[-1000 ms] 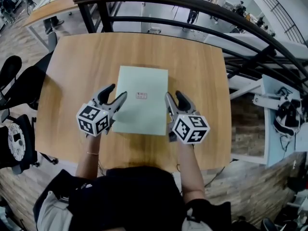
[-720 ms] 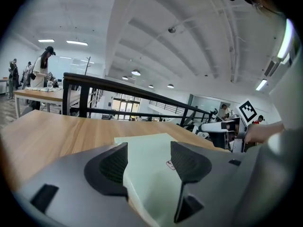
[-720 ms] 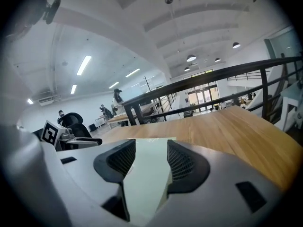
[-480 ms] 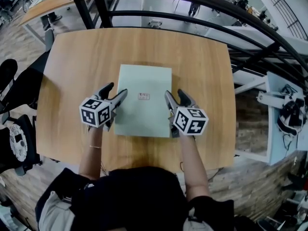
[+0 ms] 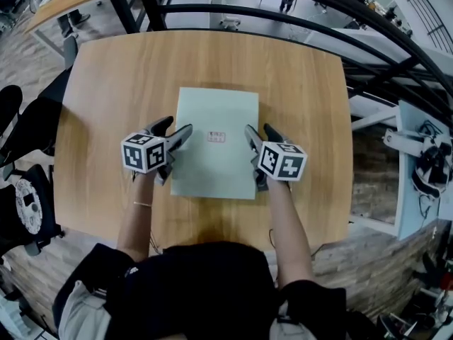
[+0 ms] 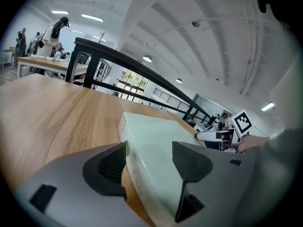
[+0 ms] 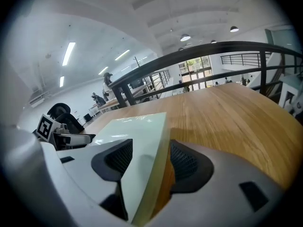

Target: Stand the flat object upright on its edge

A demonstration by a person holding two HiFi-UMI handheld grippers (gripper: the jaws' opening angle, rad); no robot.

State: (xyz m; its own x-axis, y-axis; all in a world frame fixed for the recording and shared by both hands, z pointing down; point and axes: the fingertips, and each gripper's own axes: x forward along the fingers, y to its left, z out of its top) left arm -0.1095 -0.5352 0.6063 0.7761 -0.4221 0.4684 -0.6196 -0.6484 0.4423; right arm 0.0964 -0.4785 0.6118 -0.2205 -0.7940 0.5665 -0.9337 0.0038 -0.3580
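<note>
A pale green flat book point(image 5: 216, 144) with a small label lies flat in the middle of the wooden table point(image 5: 106, 105). My left gripper point(image 5: 175, 127) is at its left edge and my right gripper point(image 5: 259, 129) at its right edge. Both have just been opening their jaws. In the left gripper view the book's edge point(image 6: 156, 141) runs between the spread jaws of the left gripper point(image 6: 149, 160), one above the cover and one beside it. The right gripper view shows the right gripper point(image 7: 149, 157) straddling the other edge of the book point(image 7: 137, 141) the same way. Neither presses on it.
A black metal railing point(image 5: 212, 9) curves behind the table's far edge. A black office chair point(image 5: 21, 126) stands off the left side. Past the right edge the floor drops to white equipment point(image 5: 417, 147). Bare wood surrounds the book.
Both grippers have sunk toward the table and drawn in to the book's side edges. Their jaws stand wider than before. The book has not moved.
</note>
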